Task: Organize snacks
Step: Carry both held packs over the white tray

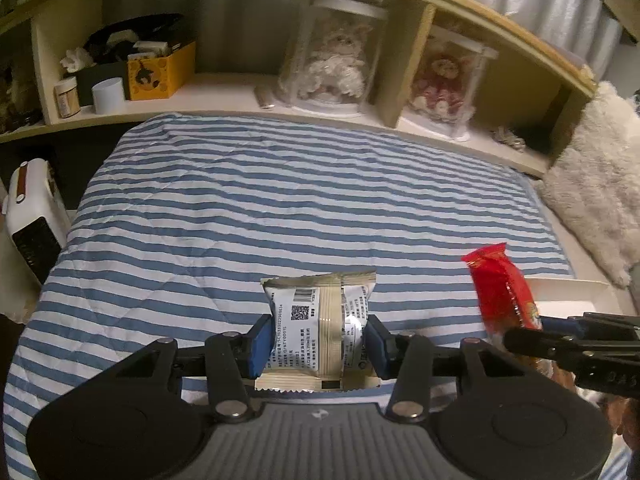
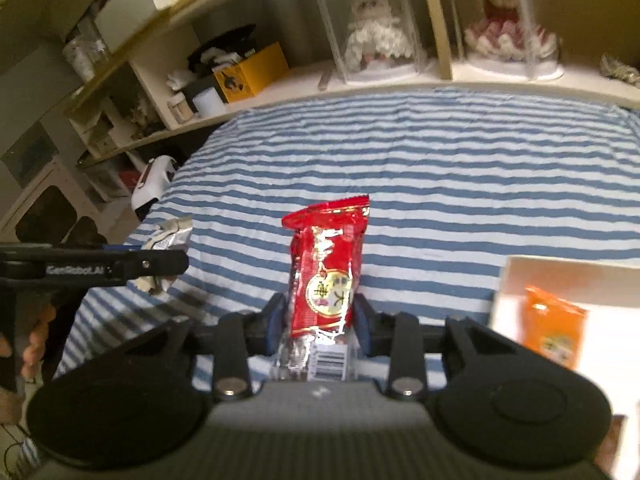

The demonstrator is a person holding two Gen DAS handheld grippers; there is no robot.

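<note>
Gripping a beige snack packet [image 1: 320,320], the left gripper [image 1: 318,344] hovers above the striped bedcover [image 1: 280,200]; the right gripper [image 2: 320,320] clamps a red snack packet [image 2: 326,272].

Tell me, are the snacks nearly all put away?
One looks done: an orange packet already lies in the white box. Two are in hand: the left tongs are shut on a beige packet, the right tongs on a red packet. Both packets are left to go in. No other loose snacks show on the bed.
</note>
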